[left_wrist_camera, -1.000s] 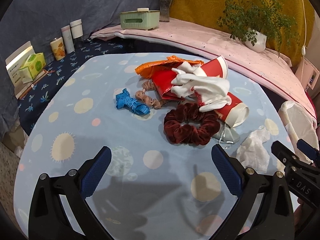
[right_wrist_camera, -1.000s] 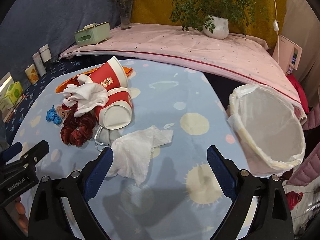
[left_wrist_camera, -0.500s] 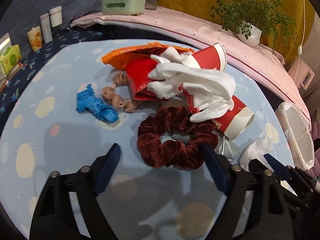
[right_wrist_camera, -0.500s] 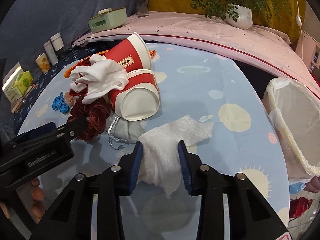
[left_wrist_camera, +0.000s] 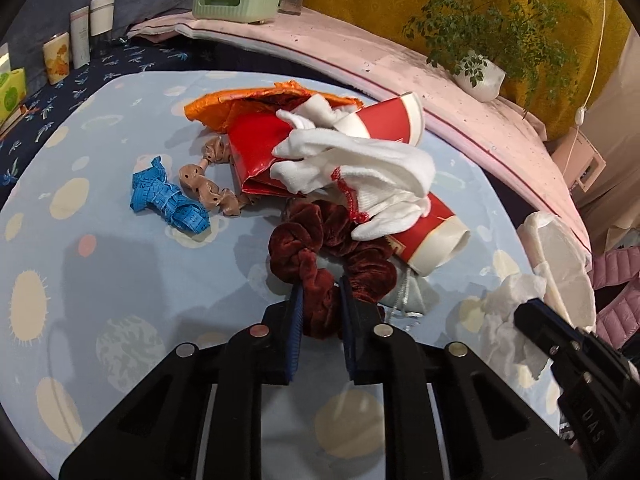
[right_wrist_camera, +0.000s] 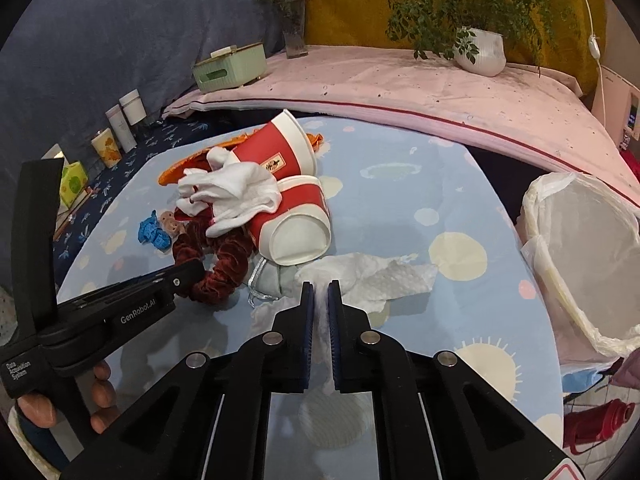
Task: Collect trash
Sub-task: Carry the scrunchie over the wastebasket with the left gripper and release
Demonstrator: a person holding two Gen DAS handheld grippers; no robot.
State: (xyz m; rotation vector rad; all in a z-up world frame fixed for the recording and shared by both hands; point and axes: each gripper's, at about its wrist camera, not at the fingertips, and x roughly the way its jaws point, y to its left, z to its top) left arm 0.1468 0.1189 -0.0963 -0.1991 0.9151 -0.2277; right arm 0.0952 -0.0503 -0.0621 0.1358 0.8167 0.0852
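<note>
A pile lies on the blue tablecloth (left_wrist_camera: 120,280): two red paper cups (right_wrist_camera: 296,224), white gloves (left_wrist_camera: 360,168), an orange wrapper (left_wrist_camera: 240,100) and a dark red velvet scrunchie (left_wrist_camera: 320,248). My left gripper (left_wrist_camera: 320,296) is shut on the near side of the scrunchie. My right gripper (right_wrist_camera: 320,300) is shut on a crumpled white tissue (right_wrist_camera: 372,276), which still lies on the cloth. A white-lined trash bin (right_wrist_camera: 580,248) stands at the table's right edge.
A blue measuring tape (left_wrist_camera: 168,200) and a tan hair tie (left_wrist_camera: 204,188) lie left of the pile. A grey pouch (right_wrist_camera: 276,280) sits by the cups. A potted plant (right_wrist_camera: 480,52), a green box (right_wrist_camera: 232,64) and a vase stand on the pink shelf behind.
Both grippers moved forward and closed: the left on the scrunchie, the right on the tissue. A second ago both were open and further back.
</note>
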